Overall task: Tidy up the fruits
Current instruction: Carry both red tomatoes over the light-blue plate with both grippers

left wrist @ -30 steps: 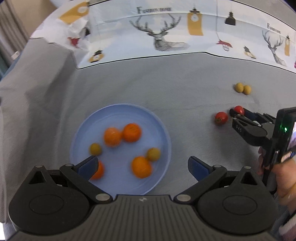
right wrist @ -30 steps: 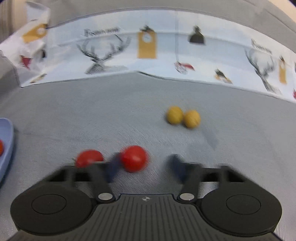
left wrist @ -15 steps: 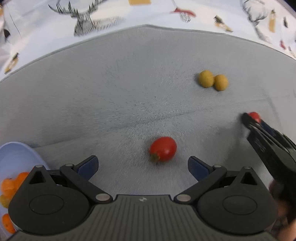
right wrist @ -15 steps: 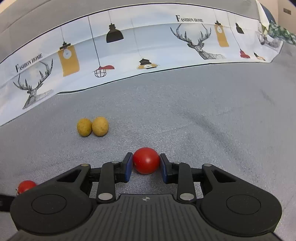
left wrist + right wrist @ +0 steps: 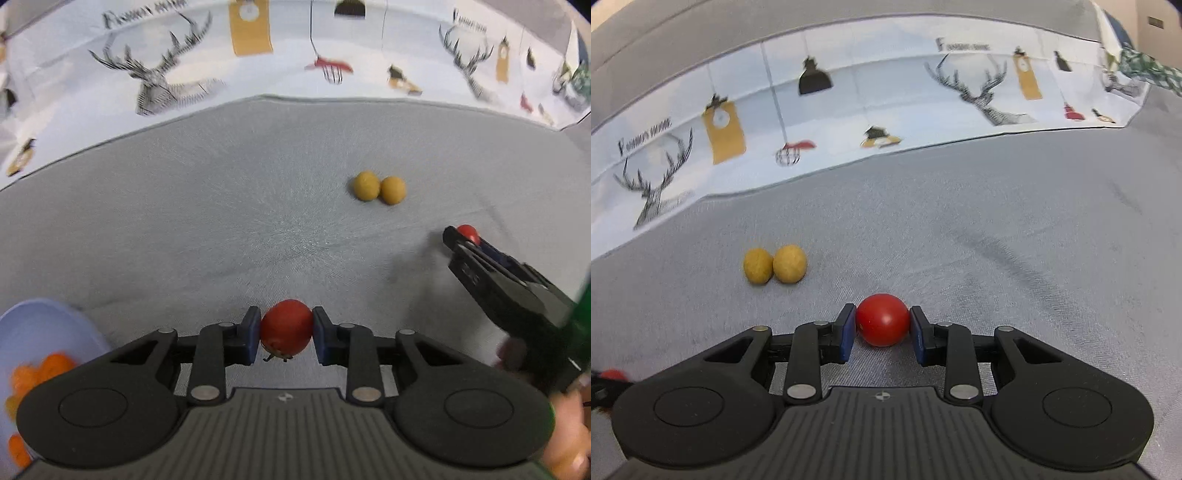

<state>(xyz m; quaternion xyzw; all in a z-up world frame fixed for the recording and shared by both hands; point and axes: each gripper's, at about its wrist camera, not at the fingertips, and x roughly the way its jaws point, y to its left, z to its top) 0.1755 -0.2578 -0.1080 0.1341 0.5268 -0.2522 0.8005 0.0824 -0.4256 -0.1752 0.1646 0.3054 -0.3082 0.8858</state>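
Tomatoes are what both grippers hold right now. The left gripper [image 5: 285, 334] has its jaws shut on an oval red tomato [image 5: 285, 329], with the little green stem end facing the camera. The right gripper [image 5: 882, 325] has its jaws shut on a round red tomato [image 5: 882, 319]. Both tomatoes sit low, close to the gray cloth [image 5: 221, 229], and I cannot tell if they are lifted off it yet.

Things could go wrong from here. Tomatoes are soft and smooth, so a hard squeeze could squash one, and a loose squeeze could let it slip out and roll away on the cloth. The two grippers are near each other, so they could bump on the way to the plate.

A light blue plate [image 5: 55, 317] sits at the left edge of the left view. It holds some small orange fruits [image 5: 48, 367], but they look blurry. Two little yellow fruits [image 5: 775, 264] touch each other on the cloth, not on any plate.
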